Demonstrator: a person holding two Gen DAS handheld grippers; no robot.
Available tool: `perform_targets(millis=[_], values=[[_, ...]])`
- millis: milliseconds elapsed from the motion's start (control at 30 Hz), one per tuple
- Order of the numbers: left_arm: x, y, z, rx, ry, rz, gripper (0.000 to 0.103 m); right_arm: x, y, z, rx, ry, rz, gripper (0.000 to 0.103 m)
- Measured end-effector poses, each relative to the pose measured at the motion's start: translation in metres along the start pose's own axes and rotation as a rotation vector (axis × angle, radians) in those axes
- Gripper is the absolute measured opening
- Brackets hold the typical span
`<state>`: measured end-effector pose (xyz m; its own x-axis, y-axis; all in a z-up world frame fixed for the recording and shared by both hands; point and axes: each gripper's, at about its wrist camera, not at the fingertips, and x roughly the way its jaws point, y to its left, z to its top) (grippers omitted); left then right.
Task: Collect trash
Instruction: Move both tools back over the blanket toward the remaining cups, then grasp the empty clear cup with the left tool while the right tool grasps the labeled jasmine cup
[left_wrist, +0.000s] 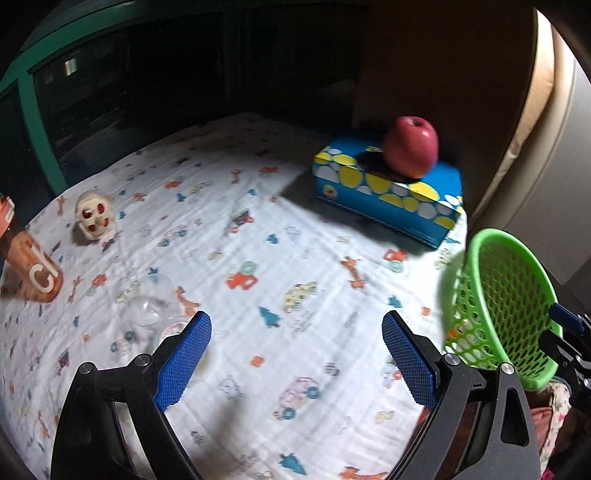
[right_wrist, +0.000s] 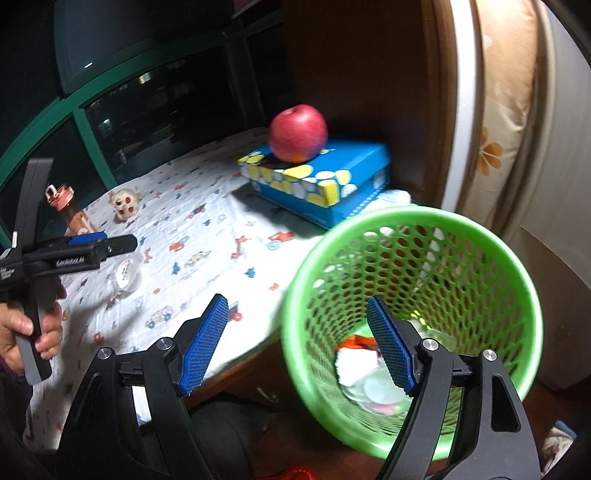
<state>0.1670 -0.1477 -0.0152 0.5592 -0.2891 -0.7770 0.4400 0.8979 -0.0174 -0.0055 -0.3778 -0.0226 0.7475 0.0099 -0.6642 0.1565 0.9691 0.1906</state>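
A green mesh trash basket stands tilted at the table's right edge; white and orange trash lies in its bottom. It also shows in the left wrist view. My right gripper is open, with the basket's near rim between its fingers, not clamped. My left gripper is open and empty above the patterned cloth. A clear plastic cup lies just left of its left finger; in the right wrist view the cup sits under the left gripper.
A blue tissue box with a red apple on it stands at the back right. A small monkey toy and an orange bottle are at the left. A dark green window frame runs behind the table.
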Motion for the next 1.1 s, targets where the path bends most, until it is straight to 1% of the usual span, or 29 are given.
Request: perform_targets(millis=[100,233,333,400,567,700,867,1100], values=[[0.005,0.034,0.006,-0.059,0.007,0.053,0.090,0.009,0.018,0.003,-0.022,0.011,0.025,0.077],[0.020,0.079,0.011,-0.149,0.039,0.108,0.090,0.021,0.041,0.007,-0.050,0.023,0.057,0.078],[0.035,0.103,0.014,-0.200,0.071,0.130,0.090,0.029,0.055,0.010,-0.071,0.034,0.076,0.078],[0.046,0.115,0.015,-0.228,0.095,0.129,0.090,0.034,0.065,0.011,-0.084,0.043,0.088,0.078],[0.071,0.132,0.015,-0.278,0.142,0.122,0.090,0.048,0.081,0.013,-0.105,0.065,0.109,0.079],[0.085,0.140,0.014,-0.312,0.169,0.098,0.090,0.058,0.091,0.014,-0.120,0.083,0.123,0.079],[0.099,0.144,0.013,-0.323,0.190,0.077,0.090,0.072,0.104,0.015,-0.142,0.107,0.140,0.079],[0.109,0.152,0.010,-0.339,0.212,0.061,0.077,0.085,0.121,0.014,-0.169,0.130,0.159,0.079]])
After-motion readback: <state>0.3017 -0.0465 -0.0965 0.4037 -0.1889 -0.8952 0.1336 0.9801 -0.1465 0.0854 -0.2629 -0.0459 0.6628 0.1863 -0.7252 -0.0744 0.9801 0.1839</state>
